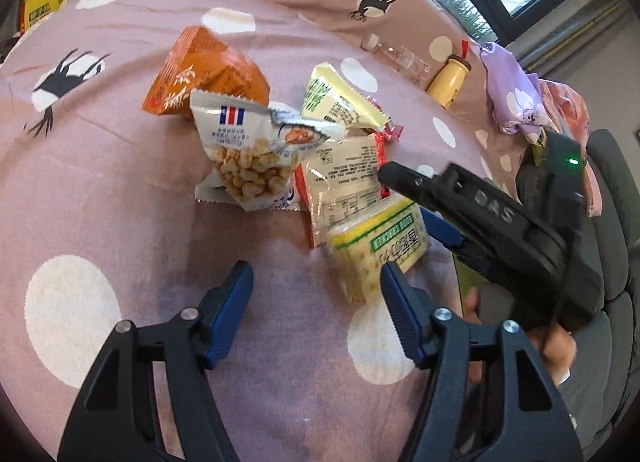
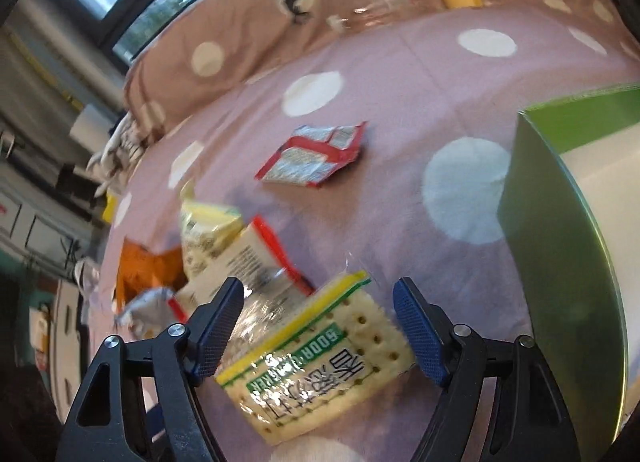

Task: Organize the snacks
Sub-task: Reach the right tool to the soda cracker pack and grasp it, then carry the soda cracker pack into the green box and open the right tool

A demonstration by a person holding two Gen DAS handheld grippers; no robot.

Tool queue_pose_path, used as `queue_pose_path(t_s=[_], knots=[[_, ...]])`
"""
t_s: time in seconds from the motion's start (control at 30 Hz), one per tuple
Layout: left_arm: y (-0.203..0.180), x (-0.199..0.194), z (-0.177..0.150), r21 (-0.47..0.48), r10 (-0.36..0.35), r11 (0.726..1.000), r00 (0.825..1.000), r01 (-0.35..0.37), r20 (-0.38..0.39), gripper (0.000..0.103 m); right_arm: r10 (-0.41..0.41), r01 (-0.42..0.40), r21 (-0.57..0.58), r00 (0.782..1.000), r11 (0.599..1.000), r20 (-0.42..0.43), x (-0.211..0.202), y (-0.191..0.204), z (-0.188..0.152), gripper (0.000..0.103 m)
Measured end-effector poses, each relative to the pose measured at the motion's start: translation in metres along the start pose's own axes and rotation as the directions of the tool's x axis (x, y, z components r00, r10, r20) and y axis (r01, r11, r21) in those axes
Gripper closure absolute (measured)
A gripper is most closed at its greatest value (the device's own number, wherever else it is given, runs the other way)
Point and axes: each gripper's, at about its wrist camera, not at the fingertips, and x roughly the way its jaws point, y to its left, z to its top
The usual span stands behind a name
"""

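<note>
Right gripper (image 2: 318, 326) half-open, straddling cracker pack (image 2: 320, 362), not gripping.

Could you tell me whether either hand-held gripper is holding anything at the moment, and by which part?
Nothing is held. The right hand-held gripper straddles the soda cracker pack, pads apart from it; the left hand-held gripper is open over the bedsheet.

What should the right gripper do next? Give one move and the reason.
Probably close the right gripper on the soda cracker pack: the pack already lies between its open fingers, with a gap at the right pad, and the green box stands beside it.
</note>
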Motion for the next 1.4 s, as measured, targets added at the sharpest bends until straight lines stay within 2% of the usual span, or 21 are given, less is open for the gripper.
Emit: queue_pose_path(t_s=[0.17, 0.3, 0.57, 0.73, 0.9, 1.0, 1.13, 1.27, 1.4], knots=[[-0.001, -0.004, -0.004, 0.012, 0.017, 1.0, 1.0, -0.017, 0.001, 0.038, 0.052, -0.053, -0.024, 0.998, 0.998, -0.04, -0.007, 0.019, -0.018, 0.031], [0.007, -0.008, -0.012, -0.029, 0.015, 0.999, 0.999, -0.016, -0.039, 0.038, 0.038, -0.039, -0.011, 0.996, 0.999, -0.075, -0.01, 0.029, -0.034, 0.031], [0.008, -0.01, -0.017, -0.017, 0.021, 1.0, 0.998, -0.022, -0.062, 0.039, 0.072, -0.07, 0.021, 0.989, 0.997, -0.129, -0.01, 0.033, -0.051, 0.031], [0.007, -0.005, -0.019, 0.01, 0.054, 0.999, 0.995, -0.053, -0.081, 0.046, 0.039, -0.028, 0.081, 0.99, 0.996, -0.138, -0.006, 0.025, -0.063, 0.031], [0.004, -0.001, -0.02, 0.033, 0.072, 0.997, 0.994, -0.069, -0.085, 0.057, -0.007, 0.011, 0.029, 0.993, 1.0, -0.12, -0.002, 0.035, -0.064, 0.031], [0.002, -0.005, -0.019, 0.046, 0.09, 0.995, 0.994, -0.088, -0.057, 0.062, -0.02, 0.022, 0.014, 0.994, 1.0, -0.105, -0.004, 0.041, -0.065, 0.031], [-0.007, -0.022, -0.018, 0.1, 0.119, 0.988, 0.992, -0.122, 0.036, 0.064, 0.023, -0.021, 0.019, 0.997, 1.0, -0.076, -0.015, 0.046, -0.062, 0.031], [-0.012, -0.04, -0.019, 0.114, 0.086, 0.989, 0.991, -0.098, 0.106, 0.064, 0.023, -0.023, -0.017, 1.0, 1.0, -0.001, -0.036, 0.058, -0.062, 0.031], [-0.019, -0.056, -0.021, 0.139, 0.061, 0.987, 0.982, -0.087, 0.181, 0.064, 0.037, -0.035, -0.037, 0.997, 0.999, 0.063, -0.057, 0.066, -0.064, 0.031]])
